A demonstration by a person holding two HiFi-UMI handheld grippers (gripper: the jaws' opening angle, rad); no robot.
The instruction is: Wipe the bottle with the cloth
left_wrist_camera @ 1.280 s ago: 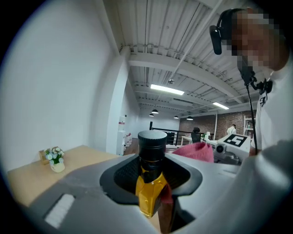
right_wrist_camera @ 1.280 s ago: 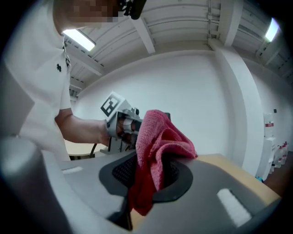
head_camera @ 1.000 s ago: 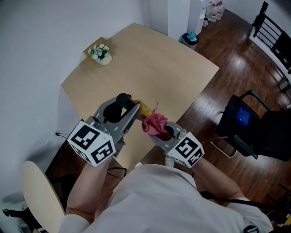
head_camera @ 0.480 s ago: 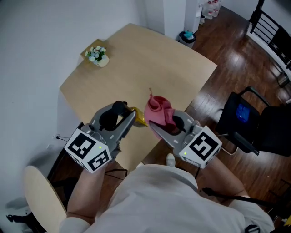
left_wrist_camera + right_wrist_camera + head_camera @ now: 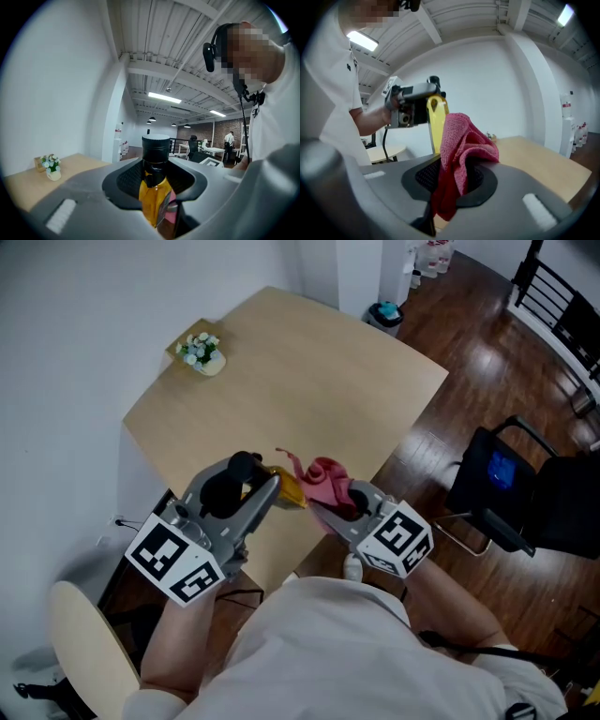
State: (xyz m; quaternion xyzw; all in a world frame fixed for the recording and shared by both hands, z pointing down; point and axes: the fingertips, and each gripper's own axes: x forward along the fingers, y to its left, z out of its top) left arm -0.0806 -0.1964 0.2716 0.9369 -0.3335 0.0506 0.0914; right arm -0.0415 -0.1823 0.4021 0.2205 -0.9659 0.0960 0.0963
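Head view: both tongs meet above the near edge of the table, with bottle and cloth side by side.
At far left, on the back corner of the table (image 5: 309,371), stands a small flower pot (image 5: 203,352). Nearer, the left gripper (image 5: 270,486) is clamped narrow on a yellow bottle (image 5: 289,487) with a black cap, and the left gripper view shows its jaws pressing the body below the neck. Just to the right, the right gripper (image 5: 330,509) pinches a pink cloth (image 5: 324,480), whose bunched folds rise above the jaws beside the bottle; whether they touch I cannot tell. At far right a black chair (image 5: 525,507) stands on the wooden floor.
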